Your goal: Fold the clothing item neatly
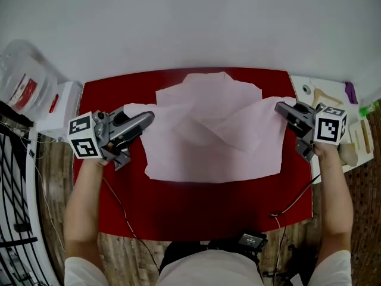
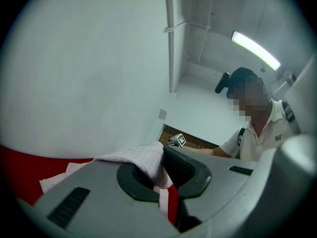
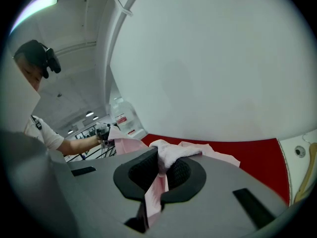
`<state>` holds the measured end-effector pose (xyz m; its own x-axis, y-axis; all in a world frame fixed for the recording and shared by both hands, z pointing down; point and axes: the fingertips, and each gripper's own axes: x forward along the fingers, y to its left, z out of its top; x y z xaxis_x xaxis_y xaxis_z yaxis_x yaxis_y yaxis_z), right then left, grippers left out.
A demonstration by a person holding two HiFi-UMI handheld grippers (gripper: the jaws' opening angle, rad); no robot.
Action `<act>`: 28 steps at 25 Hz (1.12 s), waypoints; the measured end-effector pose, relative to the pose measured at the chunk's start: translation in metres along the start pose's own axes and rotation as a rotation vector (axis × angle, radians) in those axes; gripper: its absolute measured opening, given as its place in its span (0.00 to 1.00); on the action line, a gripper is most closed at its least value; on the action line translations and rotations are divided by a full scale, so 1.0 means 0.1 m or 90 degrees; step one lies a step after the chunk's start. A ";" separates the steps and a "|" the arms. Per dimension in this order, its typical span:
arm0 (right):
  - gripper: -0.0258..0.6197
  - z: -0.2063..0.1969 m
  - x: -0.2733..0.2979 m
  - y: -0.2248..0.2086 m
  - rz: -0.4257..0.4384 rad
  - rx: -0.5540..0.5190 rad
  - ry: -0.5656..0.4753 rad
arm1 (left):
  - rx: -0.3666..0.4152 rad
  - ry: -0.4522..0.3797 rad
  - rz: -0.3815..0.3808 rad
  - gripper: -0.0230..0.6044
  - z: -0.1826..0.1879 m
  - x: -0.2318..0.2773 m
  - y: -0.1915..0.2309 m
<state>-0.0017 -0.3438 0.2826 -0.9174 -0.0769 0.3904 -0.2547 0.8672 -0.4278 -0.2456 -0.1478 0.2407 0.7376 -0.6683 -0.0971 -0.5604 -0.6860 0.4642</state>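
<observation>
Red worktop (image 1: 196, 213) bears a limp, light pink garment (image 1: 214, 148), likely to sag unless held at its outer edges, where left tongs (image 1: 147, 118) and right tongs (image 1: 278, 107) clamp cloth.

You have bare red tabletop (image 1: 196, 210) open at 6 o'clock below the pink garment (image 1: 208, 139), crossed by a thin cable (image 1: 118, 210) near 7. A white box (image 1: 64, 109) and clear jug (image 1: 24, 76) crowd 9 to 10, a tool board (image 1: 315, 82) blocks 3, the wall (image 1: 190, 22) closes 12.
</observation>
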 end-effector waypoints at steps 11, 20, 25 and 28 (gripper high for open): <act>0.08 -0.12 0.25 -0.62 0.003 0.026 0.036 | -0.023 0.045 0.058 0.08 -0.21 0.04 0.51; 0.08 -0.42 0.84 -1.41 -0.002 0.102 0.080 | -0.152 0.003 0.179 0.08 -0.61 -0.19 1.57; 0.08 -0.67 1.05 -1.78 -0.035 0.187 0.084 | -0.225 -0.019 0.238 0.08 -0.85 -0.33 2.08; 0.08 -0.79 1.17 -1.96 -0.047 0.230 0.083 | -0.256 -0.004 0.250 0.08 -1.00 -0.32 2.27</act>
<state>-0.0348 -0.4835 0.4765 -0.8522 -0.0492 0.5209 -0.4308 0.6311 -0.6451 -0.3591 -0.2536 0.4373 0.4998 -0.8538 0.1456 -0.6038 -0.2230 0.7653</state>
